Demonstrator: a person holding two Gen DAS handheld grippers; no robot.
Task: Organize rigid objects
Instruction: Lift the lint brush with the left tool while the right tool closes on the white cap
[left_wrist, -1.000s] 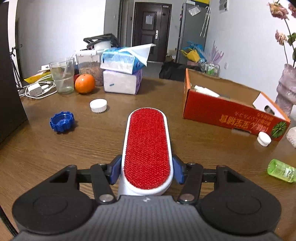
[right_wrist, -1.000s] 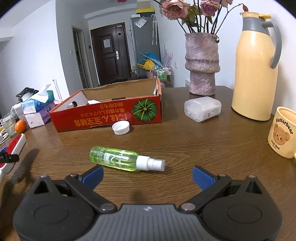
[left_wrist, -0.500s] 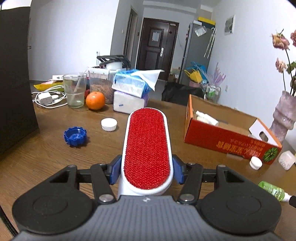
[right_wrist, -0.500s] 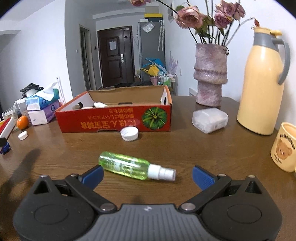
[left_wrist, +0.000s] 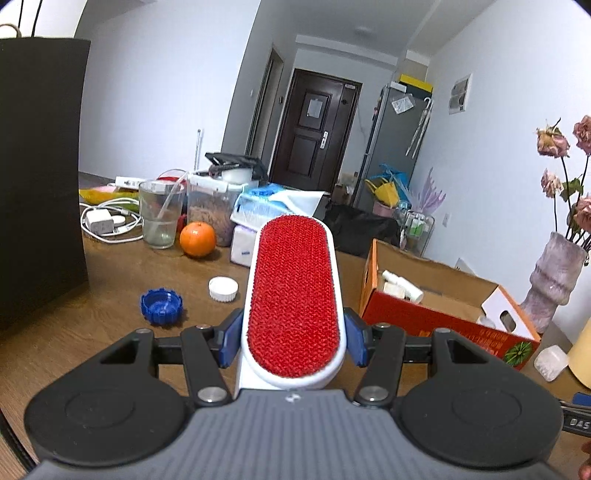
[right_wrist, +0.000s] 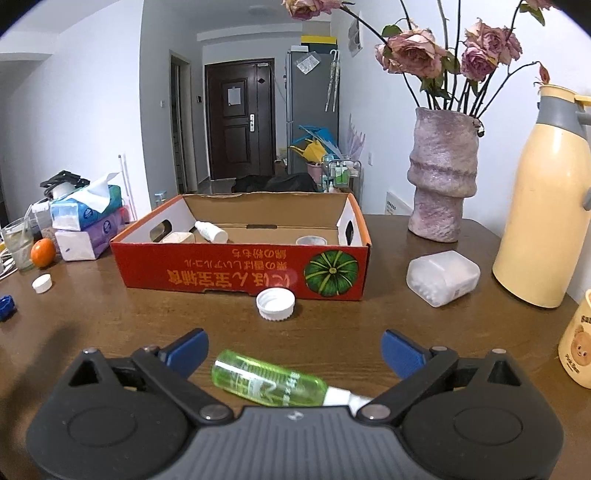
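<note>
Red-faced lint brush (left_wrist: 293, 295) was clamped between the left jaws. Right jaws were spread wide; green spray bottle (right_wrist: 269, 384) lay between them on the bench (right_wrist: 147, 317), untouched.

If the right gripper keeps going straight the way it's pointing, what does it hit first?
Probably the green spray bottle, lying on the table between the open jaws of the right gripper; beyond it, the white cap. Depth is uncertain.
</note>
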